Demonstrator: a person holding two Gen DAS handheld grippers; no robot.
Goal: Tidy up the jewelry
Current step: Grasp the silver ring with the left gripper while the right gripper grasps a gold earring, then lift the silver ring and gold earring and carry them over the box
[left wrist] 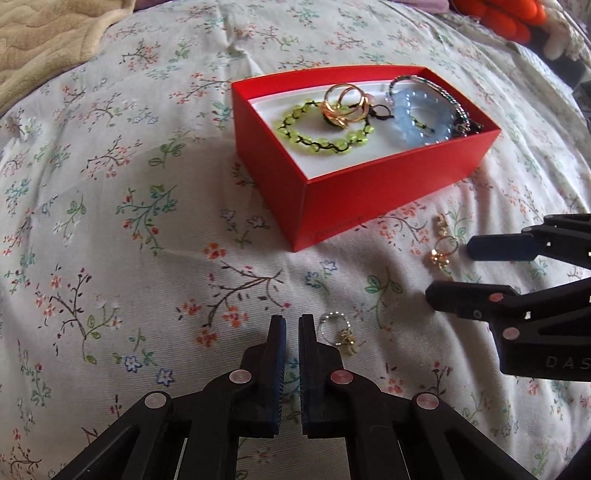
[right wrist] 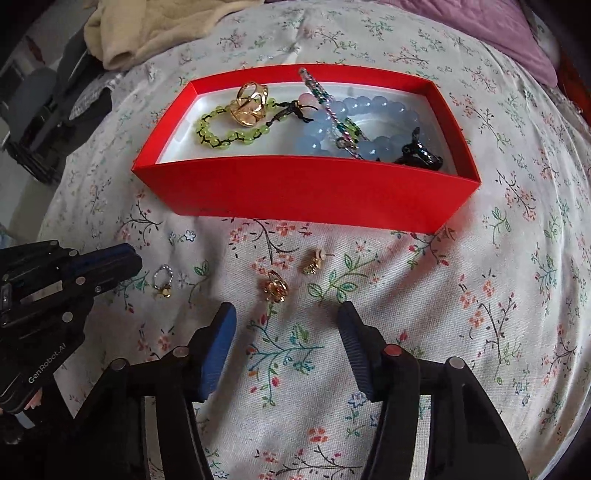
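A red box (left wrist: 369,199) (right wrist: 303,188) on the floral bedspread holds a green bead bracelet (left wrist: 325,129) (right wrist: 221,129), gold rings (left wrist: 345,103) (right wrist: 249,103), a blue bead bracelet (left wrist: 417,118) (right wrist: 373,118) and a thin beaded chain (right wrist: 328,107). On the cloth in front lie a gold ring (left wrist: 441,253) (right wrist: 276,288), a small gold earring (left wrist: 441,221) (right wrist: 314,260) and a silver bead ring with a charm (left wrist: 341,332) (right wrist: 163,280). My left gripper (left wrist: 291,325) (right wrist: 129,258) is nearly shut and empty, just left of the silver ring. My right gripper (right wrist: 286,317) (left wrist: 454,266) is open, near the gold ring.
A beige blanket (left wrist: 48,40) (right wrist: 155,29) lies at the far left. An orange object (left wrist: 506,18) sits at the far right, and a purple cloth (right wrist: 509,33) lies beyond the box. Dark items (right wrist: 44,110) lie off the bed's left edge.
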